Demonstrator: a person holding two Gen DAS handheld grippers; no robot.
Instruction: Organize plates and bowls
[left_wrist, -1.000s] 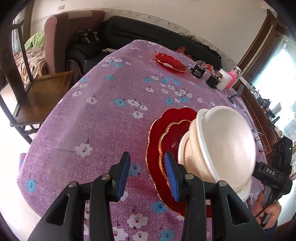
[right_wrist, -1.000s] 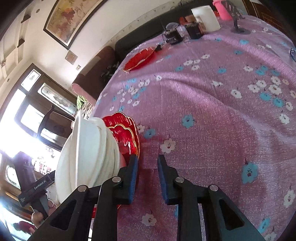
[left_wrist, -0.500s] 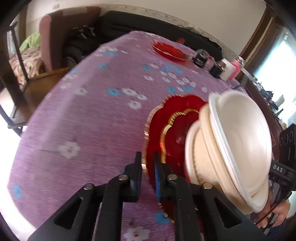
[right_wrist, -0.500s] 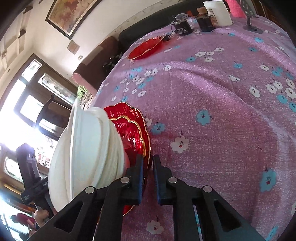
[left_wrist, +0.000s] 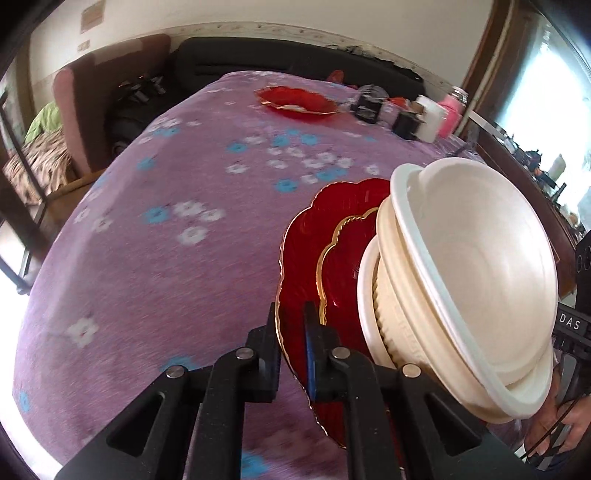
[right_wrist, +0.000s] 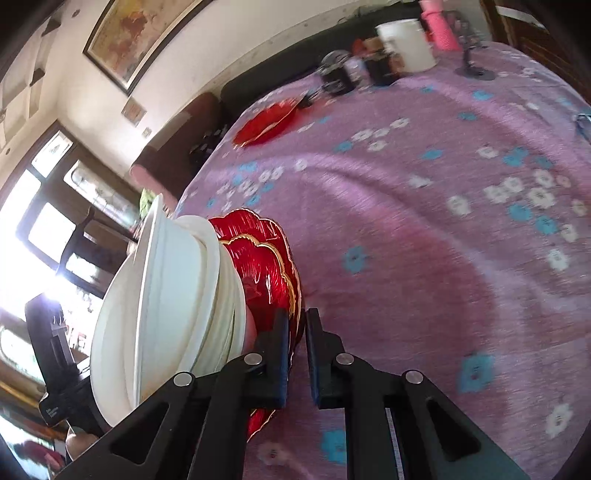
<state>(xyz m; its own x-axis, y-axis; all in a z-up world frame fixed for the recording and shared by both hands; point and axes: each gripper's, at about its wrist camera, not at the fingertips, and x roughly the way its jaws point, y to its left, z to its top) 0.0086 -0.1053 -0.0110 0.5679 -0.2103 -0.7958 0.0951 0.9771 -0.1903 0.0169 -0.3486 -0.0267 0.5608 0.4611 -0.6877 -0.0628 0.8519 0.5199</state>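
Observation:
A stack sits on the purple flowered tablecloth (left_wrist: 166, 240): a large red scalloped plate (left_wrist: 299, 243) with a gold rim, a smaller red plate (left_wrist: 340, 258) on it, and several nested cream bowls (left_wrist: 472, 277) on top. My left gripper (left_wrist: 290, 325) is shut on the large plate's rim at one side. In the right wrist view the same red plates (right_wrist: 266, 258) and cream bowls (right_wrist: 166, 295) appear, with my right gripper (right_wrist: 297, 332) shut on the rim at the opposite side. A further red plate (left_wrist: 295, 99) lies far across the table.
Dark jars (left_wrist: 369, 105), a white cup (right_wrist: 406, 44) and a pink bottle (right_wrist: 441, 26) stand at the table's far edge. A sofa (left_wrist: 258, 59), an armchair (left_wrist: 103, 92) and a wooden chair (left_wrist: 22, 192) surround the table. A hand (left_wrist: 554, 432) holds the other gripper's handle at the right.
Both grippers closed from open onto the large red plate's rim, one from each side. The left gripper moved in toward the stack; the bowls now loom larger.

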